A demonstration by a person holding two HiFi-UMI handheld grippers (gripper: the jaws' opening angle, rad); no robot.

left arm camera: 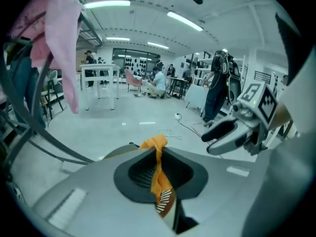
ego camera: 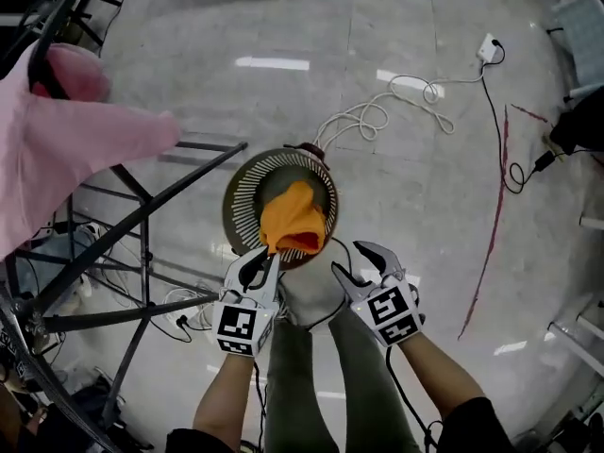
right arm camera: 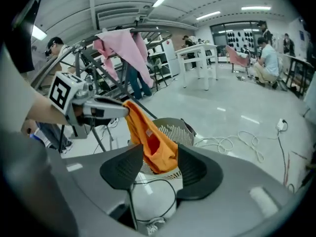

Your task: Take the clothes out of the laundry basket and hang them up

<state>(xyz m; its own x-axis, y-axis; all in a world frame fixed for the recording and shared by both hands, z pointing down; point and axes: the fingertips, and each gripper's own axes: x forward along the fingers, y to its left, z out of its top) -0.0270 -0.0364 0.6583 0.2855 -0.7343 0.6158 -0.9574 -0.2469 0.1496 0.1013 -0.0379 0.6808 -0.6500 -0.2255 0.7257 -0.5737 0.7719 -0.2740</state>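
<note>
An orange garment (ego camera: 294, 217) hangs over the round slatted laundry basket (ego camera: 247, 179) on the floor. My left gripper (ego camera: 267, 253) is shut on its upper edge; in the left gripper view the orange garment (left arm camera: 159, 169) is pinched between the closed jaws. My right gripper (ego camera: 351, 260) stands open just right of the cloth, not touching it. In the right gripper view the orange garment (right arm camera: 150, 139) dangles from the left gripper (right arm camera: 118, 111) ahead of the open jaws, above the basket (right arm camera: 174, 129). A pink garment (ego camera: 57, 144) hangs on the black drying rack (ego camera: 142, 217) at the left.
A coiled white cable (ego camera: 377, 116) runs to a power strip (ego camera: 489, 47) on the glossy floor beyond the basket. A red line (ego camera: 491, 234) crosses the floor at the right. The person's legs stand below the grippers. White tables (right arm camera: 197, 58) and people fill the background.
</note>
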